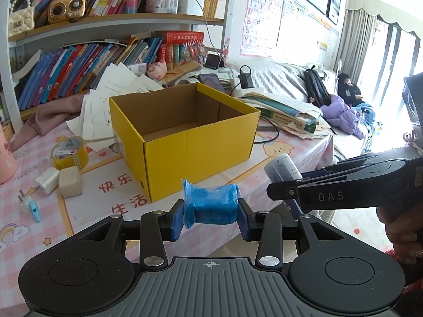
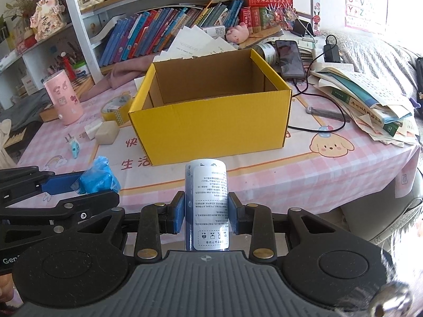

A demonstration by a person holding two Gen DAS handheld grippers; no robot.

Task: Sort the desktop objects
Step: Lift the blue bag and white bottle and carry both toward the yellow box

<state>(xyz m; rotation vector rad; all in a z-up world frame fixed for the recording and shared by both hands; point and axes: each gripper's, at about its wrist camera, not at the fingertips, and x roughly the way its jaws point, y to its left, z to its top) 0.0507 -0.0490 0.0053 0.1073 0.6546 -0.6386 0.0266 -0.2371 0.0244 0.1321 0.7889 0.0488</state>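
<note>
Blue crinkled plastic, a small wrapped bundle (image 1: 211, 202), is clamped between the pads of the left hand-held gripper (image 1: 211, 218) above the bench's (image 2: 330, 174) near edge. A white-labelled cylindrical container (image 2: 207, 203) is gripped by the right hand-held gripper (image 2: 206, 215). An open, empty yellow cardboard box (image 2: 211, 124) is seen just beyond, with a tape roll (image 1: 69, 153) and chargers (image 1: 49, 180) to its left.

The right gripper (image 1: 280, 194) bears "DAS" on its side. The tablecloth (image 1: 116, 192) shows "快乐" and "生活". An alphabet poster (image 1: 260, 15) carries letters A, B, E, F, J, M, Y, Z. Fine print on the can (image 2: 207, 206) is unreadable.
</note>
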